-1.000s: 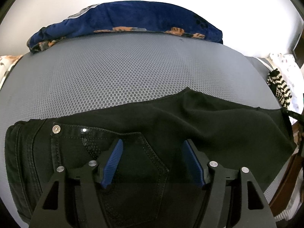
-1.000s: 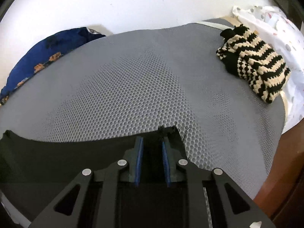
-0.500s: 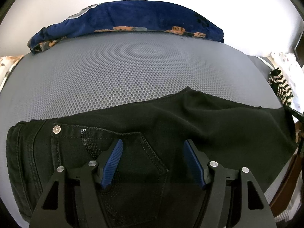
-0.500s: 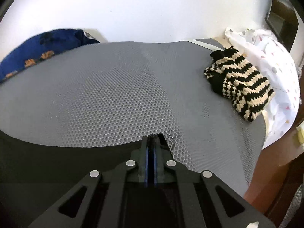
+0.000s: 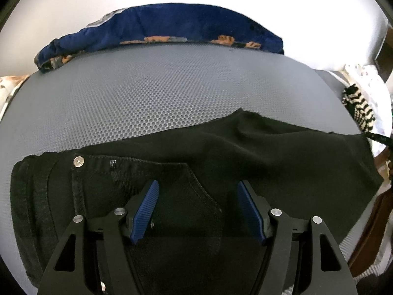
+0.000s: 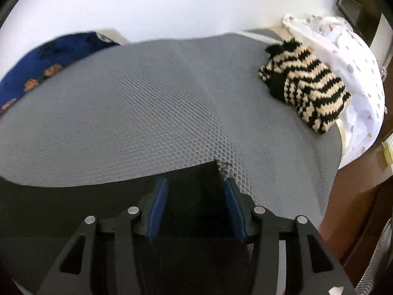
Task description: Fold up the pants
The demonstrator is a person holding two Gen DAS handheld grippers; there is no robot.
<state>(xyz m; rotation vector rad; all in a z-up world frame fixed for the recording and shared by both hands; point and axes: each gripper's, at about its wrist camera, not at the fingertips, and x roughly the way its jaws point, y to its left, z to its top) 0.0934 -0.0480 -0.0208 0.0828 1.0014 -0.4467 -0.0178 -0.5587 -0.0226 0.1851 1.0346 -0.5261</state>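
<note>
In the left wrist view, the black pants (image 5: 186, 167) are seen laid flat across the grey honeycomb-mesh mattress (image 5: 157, 93), waistband to the left, legs running off to the right. A silver rivet (image 5: 78, 161) is noted near the upper left corner of the garment, with the stitched back pocket (image 5: 176, 196) just right of it. The left gripper (image 5: 199, 209) is held over that pocket with its jaws set wide; nothing is pinched between the blue pads (image 5: 147, 209). No change from the earlier frames is recorded on this side: same spread, same position over the pocket. A blue patterned blanket (image 5: 172, 27) is seen along the far edge of the mattress, and a black-and-cream striped knit (image 5: 358, 108) at the far right.

In the right wrist view, the right gripper (image 6: 195, 206) is found at the hem end of the pants (image 6: 73, 196), near the cloth's right corner (image 6: 216, 166). Half a second ago its pads were pressed together on that corner; the jaws are now opening, and black fabric lies between the pads (image 6: 158, 209) without being gripped. The hem is seen resting on the mattress (image 6: 147, 110). The striped knit (image 6: 304, 91) lies well apart at upper right, against a white spotted cloth (image 6: 353, 56); it sits lower and further right in the view than a moment before.
</note>
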